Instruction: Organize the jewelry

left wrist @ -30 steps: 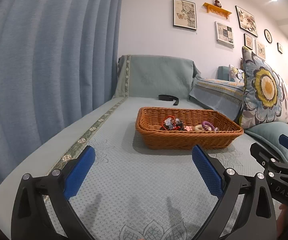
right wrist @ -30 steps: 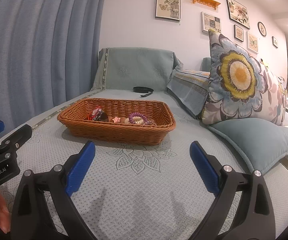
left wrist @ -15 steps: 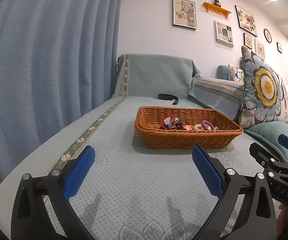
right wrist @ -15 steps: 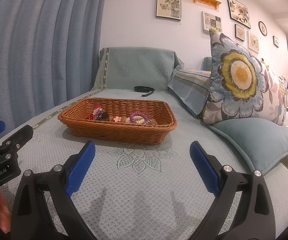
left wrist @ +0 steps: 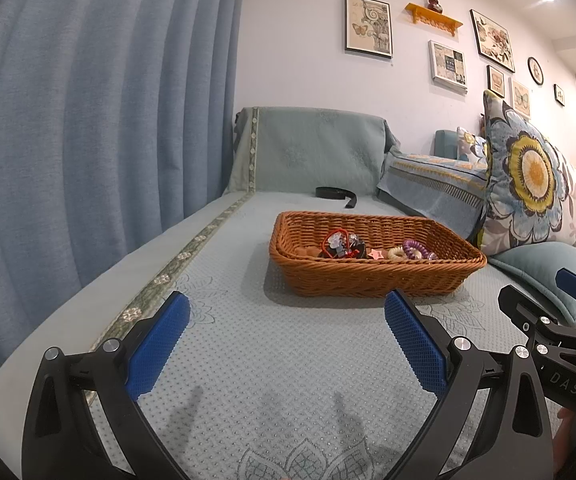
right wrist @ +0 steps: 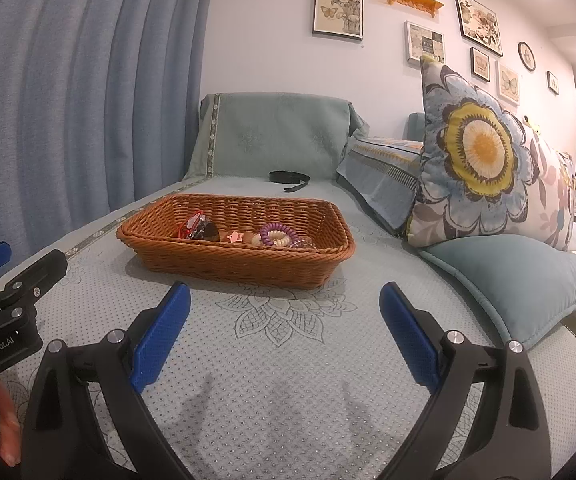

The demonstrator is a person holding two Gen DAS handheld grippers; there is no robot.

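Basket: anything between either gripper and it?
Nothing visible. Only bare sofa cover lies between the open left gripper or open right gripper and the basket. The cushions sit off to the right.

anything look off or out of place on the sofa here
One thing: a black strap lies loose on the sofa cover behind the wicker basket, apart from the hair ties and trinkets piled inside. Nothing looks spilled or damaged.

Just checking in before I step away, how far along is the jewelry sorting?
Barely started. The hair ties and other pieces lie jumbled in the basket. Nothing is in hand: the left hand-held gripper and the right hand-held gripper are open, short of it. All sorting remains.
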